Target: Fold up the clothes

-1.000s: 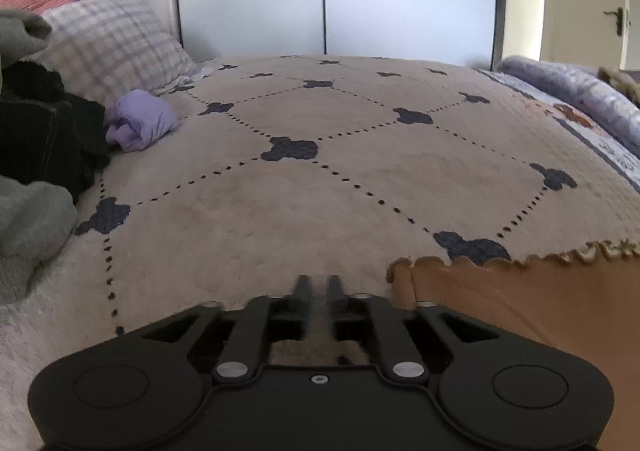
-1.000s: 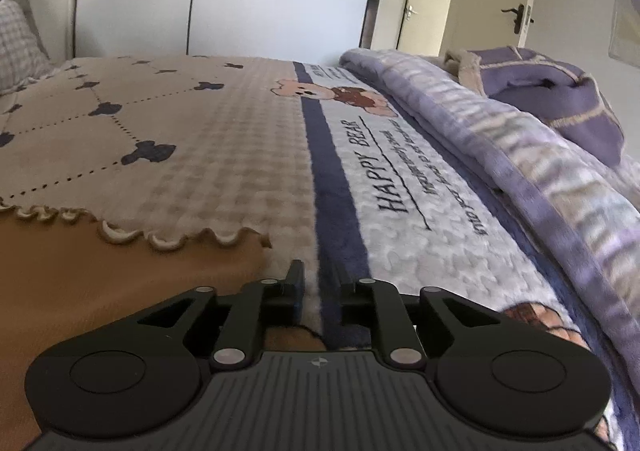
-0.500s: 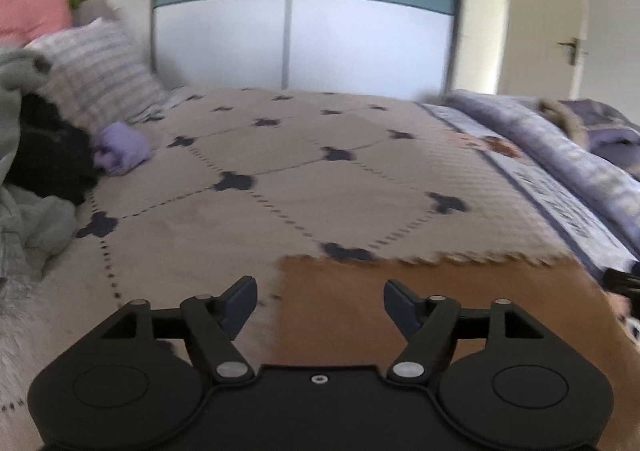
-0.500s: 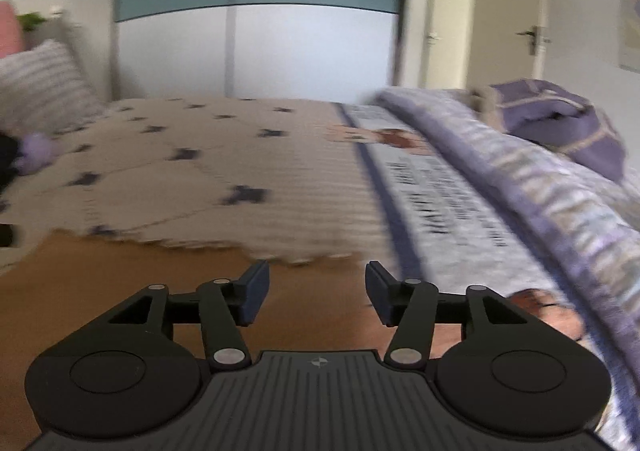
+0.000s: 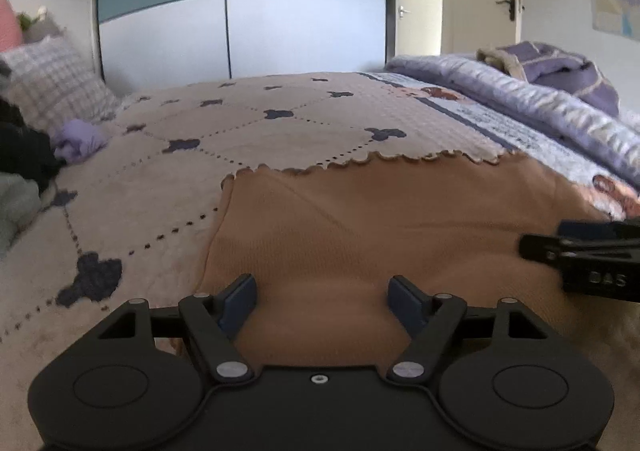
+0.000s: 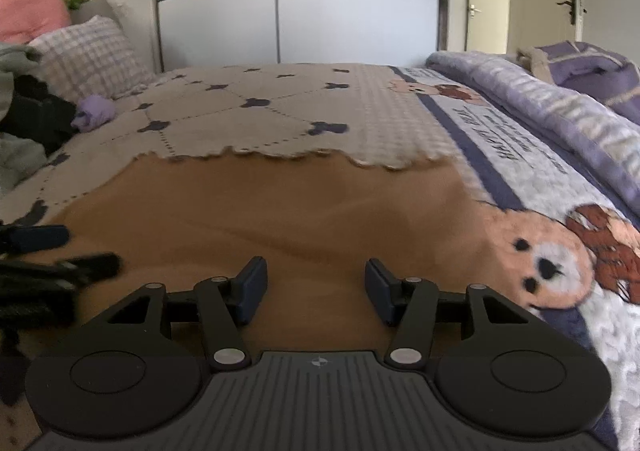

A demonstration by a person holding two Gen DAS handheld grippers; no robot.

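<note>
A tan-brown garment (image 5: pixel 380 219) with a scalloped cream hem lies flat on the bed, spread across both views (image 6: pixel 280 211). My left gripper (image 5: pixel 322 301) hovers open over its near left part, nothing between the fingers. My right gripper (image 6: pixel 312 291) is open above the garment's near right part, also holding nothing. The right gripper's fingers show at the right edge of the left wrist view (image 5: pixel 580 247). The left gripper's fingers (image 6: pixel 44 239) show at the left edge of the right wrist view.
A pile of black and grey-green clothes (image 6: pixel 28 123) and a small lilac bundle (image 5: pixel 78 141) lie at the left by a checked pillow (image 5: pixel 48 83). A purple quilt (image 5: pixel 560 107) runs along the right. A wardrobe (image 5: pixel 240 11) stands beyond the bed.
Both grippers were shut low at the garment's far scalloped edge; they have opened, let it go, and drawn back toward the near side, so the garment now lies spread ahead.
</note>
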